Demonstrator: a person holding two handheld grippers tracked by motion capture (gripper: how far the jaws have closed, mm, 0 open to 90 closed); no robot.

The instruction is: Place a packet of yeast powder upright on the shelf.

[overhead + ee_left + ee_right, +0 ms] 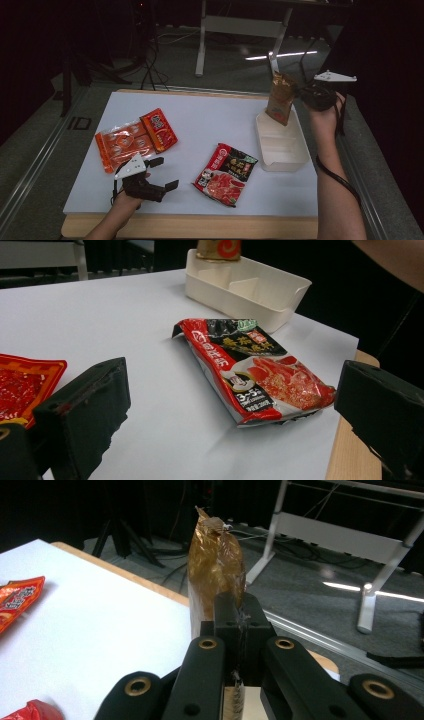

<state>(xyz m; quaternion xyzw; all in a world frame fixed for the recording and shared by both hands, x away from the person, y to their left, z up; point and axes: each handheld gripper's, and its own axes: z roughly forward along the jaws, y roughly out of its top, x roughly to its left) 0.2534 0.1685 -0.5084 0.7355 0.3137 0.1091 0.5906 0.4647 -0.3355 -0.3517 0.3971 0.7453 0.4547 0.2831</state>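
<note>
High view, right hand: the right gripper (299, 93) is up at the far right corner of the table, jaws clamped tight on a brown packet (280, 98) — pinched by its right edge, hanging upright.
High view, packet versus tray: the packet's long axis runs top to bottom, and its lower end dangles over the far end of the white tray (300, 161). Whether it touches the tray floor, I can't tell from here.
High view, left hand: the left gripper (161, 173) sits low near the front edge, jaws spread wide, nothing between them.
High view, what's left on the table: a red-and-black packet (226, 173) lies flat just right of the left gripper; two orange packets (135, 139) lie behind it.
Left gripper view, jaws: both black jaws stand far apart at the picture's sides, empty.
Left gripper view, target ahead: the red-and-black packet (255, 372) lies straight ahead between the jaws, long axis slanting away toward the white tray (280, 310) beyond.
Right gripper view, grip: the jaws meet on the brown packet (216, 572), which stands up tall above them; crinkled, glossy film.
Right gripper view, surroundings: white table surface (95, 640) to the left, floor and a table frame behind.
Judgement, next move: straight down into the tray looks like the call for the right hand; the left is plainly the nearer hand for the red-and-black packet.
</note>
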